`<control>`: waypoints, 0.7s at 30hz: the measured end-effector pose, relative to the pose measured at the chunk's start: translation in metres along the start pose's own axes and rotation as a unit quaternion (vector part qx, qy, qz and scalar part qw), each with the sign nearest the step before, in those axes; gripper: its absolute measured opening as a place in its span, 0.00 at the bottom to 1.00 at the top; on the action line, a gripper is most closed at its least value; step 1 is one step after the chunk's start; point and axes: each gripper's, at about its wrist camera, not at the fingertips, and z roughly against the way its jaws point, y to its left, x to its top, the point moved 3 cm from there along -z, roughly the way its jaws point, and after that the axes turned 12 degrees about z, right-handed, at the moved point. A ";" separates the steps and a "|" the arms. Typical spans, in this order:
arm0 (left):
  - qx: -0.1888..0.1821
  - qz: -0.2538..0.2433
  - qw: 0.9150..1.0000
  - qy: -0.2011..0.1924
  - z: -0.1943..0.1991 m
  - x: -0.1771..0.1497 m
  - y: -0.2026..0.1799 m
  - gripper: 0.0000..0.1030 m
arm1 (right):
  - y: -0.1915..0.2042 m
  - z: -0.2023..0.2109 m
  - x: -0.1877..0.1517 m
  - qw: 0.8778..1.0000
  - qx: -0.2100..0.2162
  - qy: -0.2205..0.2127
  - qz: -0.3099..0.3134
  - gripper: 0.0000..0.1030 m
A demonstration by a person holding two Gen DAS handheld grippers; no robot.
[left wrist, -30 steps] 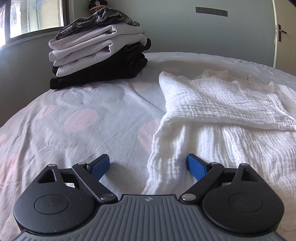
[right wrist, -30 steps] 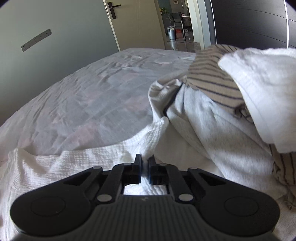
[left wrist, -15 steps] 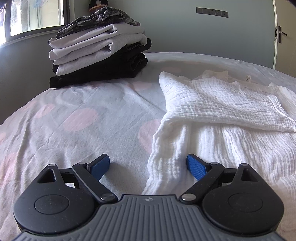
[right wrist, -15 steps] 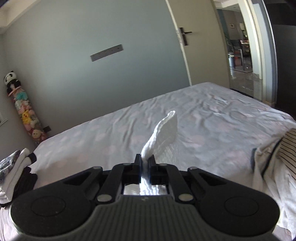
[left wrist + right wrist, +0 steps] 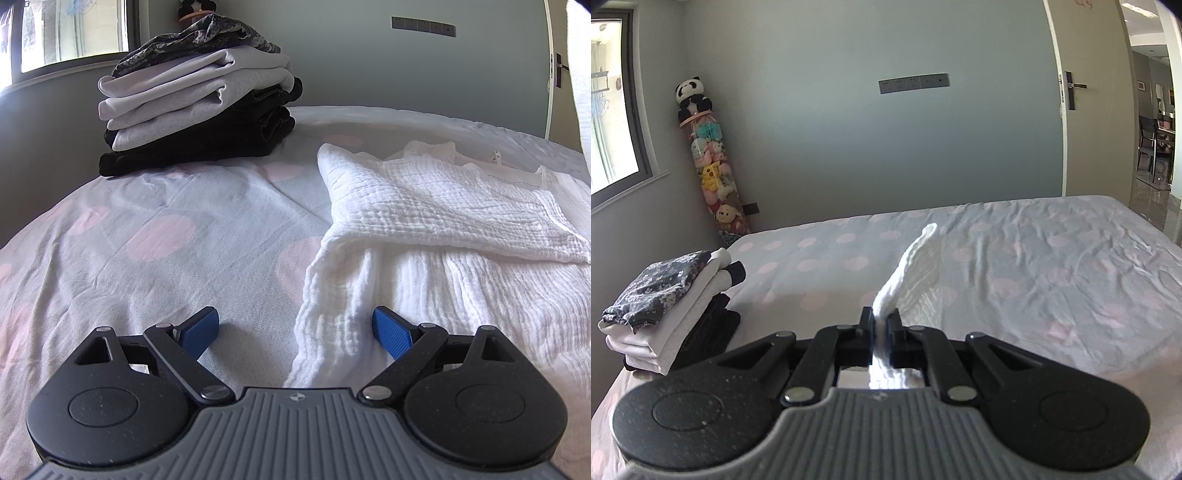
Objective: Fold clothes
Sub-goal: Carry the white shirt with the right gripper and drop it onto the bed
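A white crinkled garment (image 5: 436,229) lies on the bed, its near sleeve folded across the body. My left gripper (image 5: 295,330) is open and low over the bed, with the garment's left edge between its blue pads (image 5: 391,332). My right gripper (image 5: 881,325) is shut on a piece of the same white garment (image 5: 916,273), lifted above the bed; the cloth stands up past the fingertips.
A stack of folded clothes (image 5: 195,103) sits at the bed's far left corner; it also shows in the right wrist view (image 5: 672,306). The bed sheet (image 5: 1052,266) is grey with pink dots. A column of plush toys (image 5: 709,162) stands in the corner. A door (image 5: 1100,110) is at right.
My right gripper has lifted the white cloth up off the bed and swung left, away from the unfolded pile, to face the far wall. The left gripper has stayed put.
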 end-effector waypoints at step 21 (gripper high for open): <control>-0.005 0.005 1.000 -0.004 -0.001 -0.001 0.002 1.00 | 0.190 -0.131 -0.090 0.979 0.123 0.143 0.075 0.08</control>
